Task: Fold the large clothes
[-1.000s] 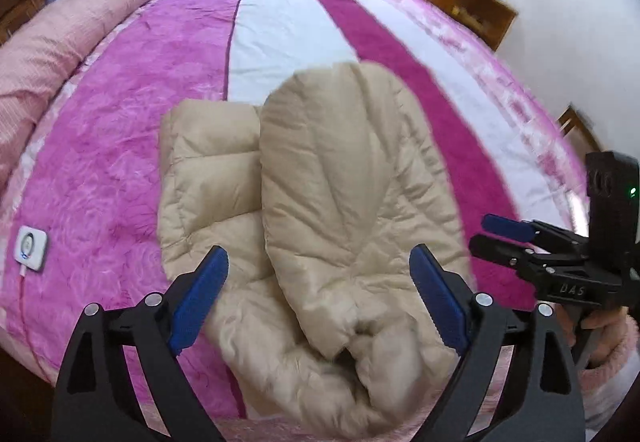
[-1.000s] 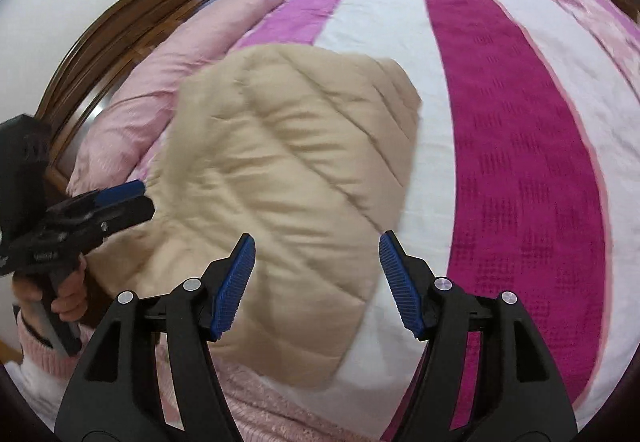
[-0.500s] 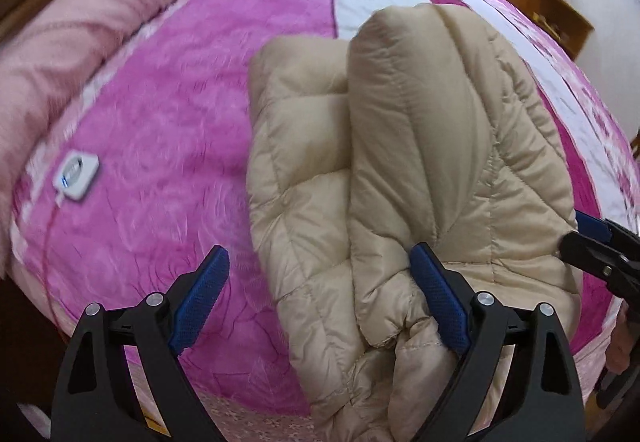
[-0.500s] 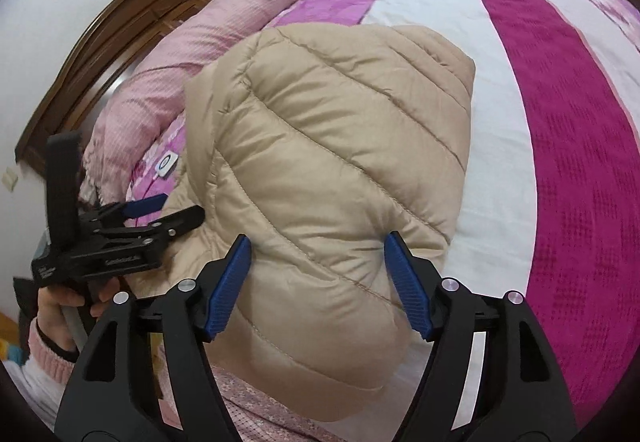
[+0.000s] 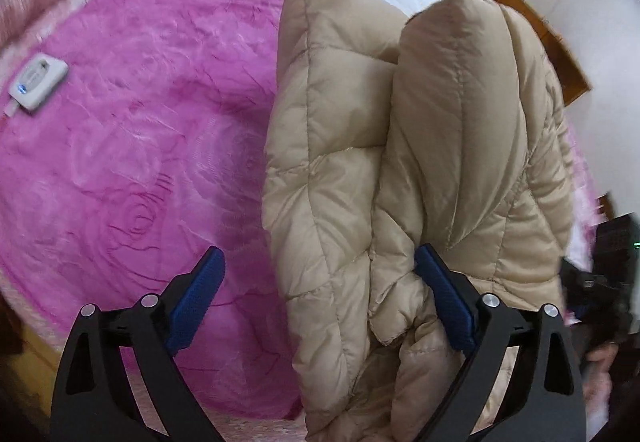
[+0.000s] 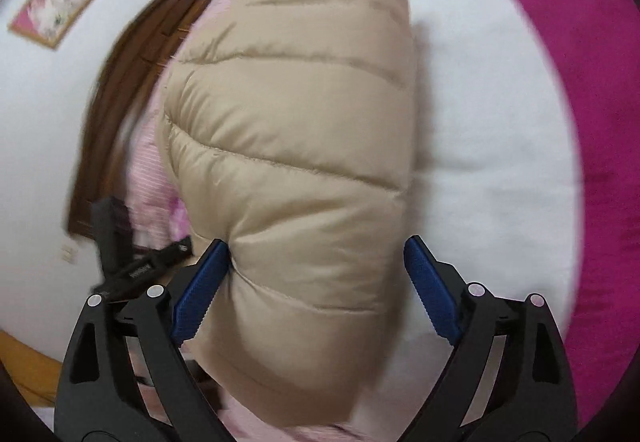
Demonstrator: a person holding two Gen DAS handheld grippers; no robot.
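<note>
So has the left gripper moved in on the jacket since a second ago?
Yes. In the left wrist view the left gripper has come down toward the beige jacket; the white controller on the bedspread now looks larger.

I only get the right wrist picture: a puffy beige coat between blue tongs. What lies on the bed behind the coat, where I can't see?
Observer: A small white device lies on the pink bedspread, apart from the coat.
Operator: Is the coat one flat layer?
Observer: No. The left wrist view shows two puffy folds side by side, with a crease between them.
Operator: And the left tongs?
Observer: The left tongs stand open around the nearer fold. One pad sits against the coat and the other hangs over the bedspread.
</note>
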